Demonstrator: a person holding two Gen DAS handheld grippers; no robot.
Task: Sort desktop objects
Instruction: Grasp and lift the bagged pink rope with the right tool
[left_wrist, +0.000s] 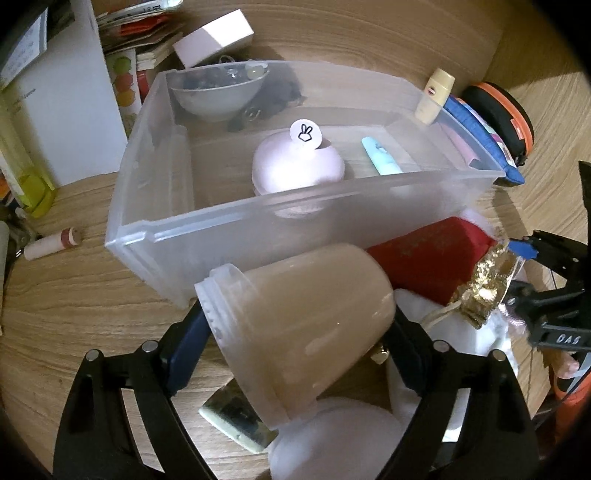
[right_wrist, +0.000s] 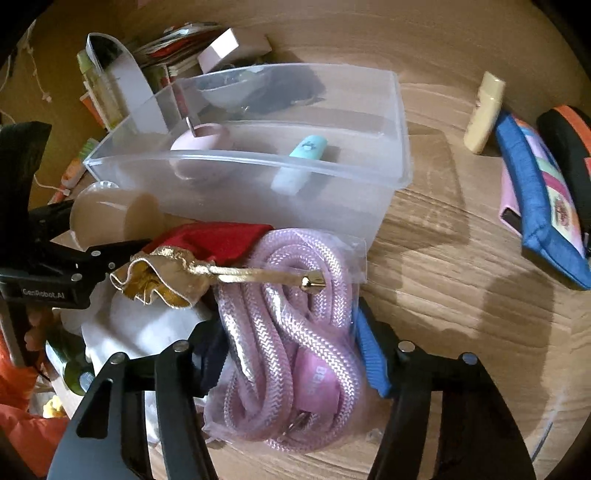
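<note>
In the left wrist view my left gripper (left_wrist: 295, 343) is shut on a frosted beige jar (left_wrist: 295, 321) that lies tilted, its blue pads against the jar's two sides, just before the clear plastic bin (left_wrist: 184, 229). The bin holds a pink round case (left_wrist: 295, 166) and a teal tube (left_wrist: 380, 155). In the right wrist view my right gripper (right_wrist: 291, 350) is shut on a clear bag of coiled pink rope (right_wrist: 288, 332) on the desk, in front of the bin (right_wrist: 332, 206). A red pouch with gold trim (right_wrist: 214, 240) lies between the jar (right_wrist: 110, 218) and the rope.
A white bowl (left_wrist: 218, 96) and dark items sit behind the bin. Books (left_wrist: 55, 110) and a pink box (left_wrist: 214, 37) stand at the back left. A lipstick tube (left_wrist: 51, 243) lies left. A cream bottle (right_wrist: 484, 110), a blue pouch (right_wrist: 539, 206) and an orange-black case (right_wrist: 569, 147) lie right.
</note>
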